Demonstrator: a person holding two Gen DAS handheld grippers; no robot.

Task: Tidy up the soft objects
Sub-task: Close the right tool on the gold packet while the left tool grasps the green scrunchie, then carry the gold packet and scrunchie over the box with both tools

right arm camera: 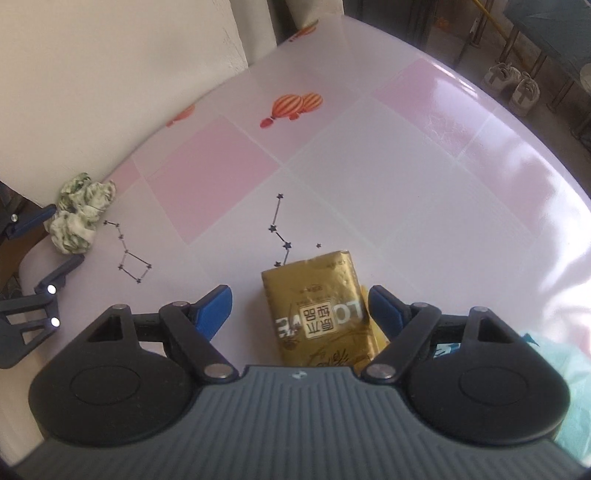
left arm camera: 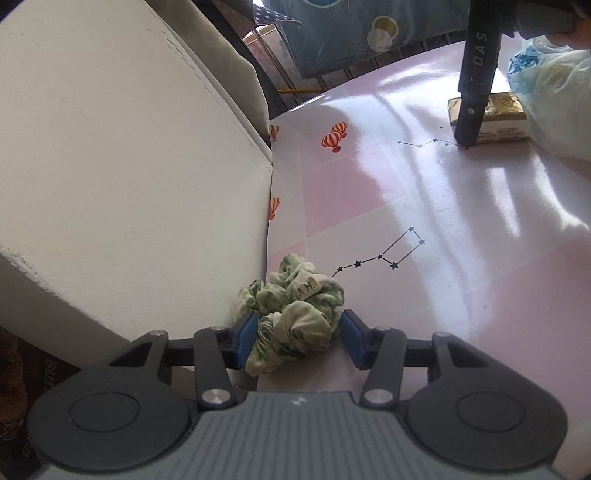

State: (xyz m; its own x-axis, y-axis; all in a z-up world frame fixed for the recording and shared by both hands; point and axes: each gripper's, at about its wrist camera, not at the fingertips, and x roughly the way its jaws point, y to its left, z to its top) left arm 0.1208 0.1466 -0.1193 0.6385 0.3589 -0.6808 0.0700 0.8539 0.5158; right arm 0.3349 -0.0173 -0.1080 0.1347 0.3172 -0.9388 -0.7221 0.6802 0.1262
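Note:
A crumpled green-and-white cloth scrunchie (left arm camera: 295, 310) lies on the pink-and-white table (left arm camera: 443, 240) against a white wall. My left gripper (left arm camera: 299, 339) is open around it: the left blue pad touches the fabric and the right pad stands a sliver off. The right wrist view shows the same scrunchie (right arm camera: 81, 218) between the left gripper's fingers (right arm camera: 70, 264). A gold tissue pack (right arm camera: 317, 314) lies flat between the fingers of my right gripper (right arm camera: 299, 306). That gripper is open, its right pad close to the pack and its left pad well off. One right finger (left arm camera: 472, 110) stands in front of the pack (left arm camera: 506, 107).
The white wall (left arm camera: 129, 166) borders the table's left side. A pale plastic bag (left arm camera: 554, 92) sits just right of the gold pack. Beyond the table's far edge are a blue patterned sheet (left arm camera: 351, 29), metal rack legs and a pair of shoes (right arm camera: 513, 85) on the floor.

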